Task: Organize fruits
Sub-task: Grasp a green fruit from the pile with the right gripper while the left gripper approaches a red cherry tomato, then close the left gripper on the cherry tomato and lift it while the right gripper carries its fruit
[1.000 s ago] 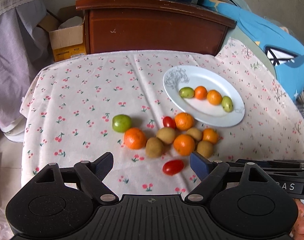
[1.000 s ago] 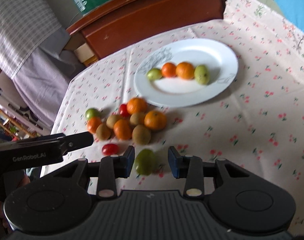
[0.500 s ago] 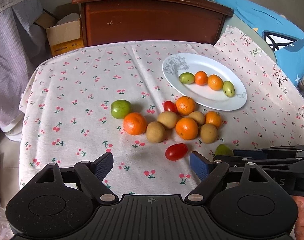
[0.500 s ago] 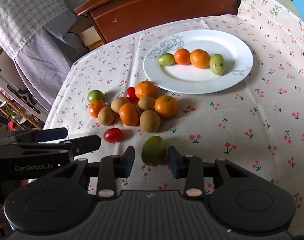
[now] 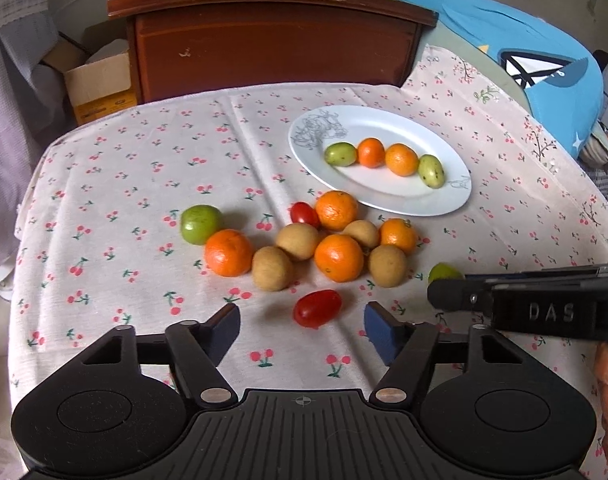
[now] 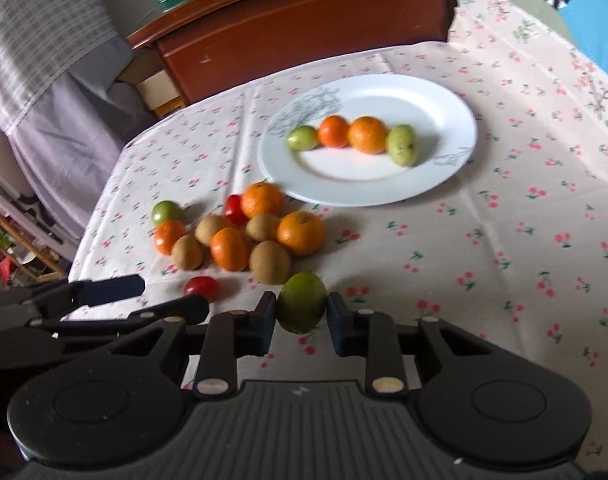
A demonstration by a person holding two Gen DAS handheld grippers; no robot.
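Observation:
My right gripper [image 6: 300, 312] is shut on a green fruit [image 6: 302, 302], held just above the cloth in front of the pile; the fruit also shows in the left wrist view [image 5: 444, 272]. My left gripper [image 5: 301, 326] is open and empty, its jaws on either side of a red cherry tomato [image 5: 317, 307] without touching it. A pile of oranges [image 5: 338, 257] and brown fruits [image 5: 271, 268] lies behind, with a green fruit [image 5: 200, 223] at its left. A white plate [image 5: 388, 196] holds two green fruits and two oranges in a row.
The table has a cherry-print cloth [image 5: 123, 184]. A brown wooden cabinet [image 5: 271, 40] stands behind it, a cardboard box [image 5: 99, 84] at the back left, and a blue cushion [image 5: 544, 64] at the right. Grey fabric hangs at the left edge.
My right gripper has closed on the green fruit and lifted it a little. My left gripper has moved forward towards the red cherry tomato, still open.

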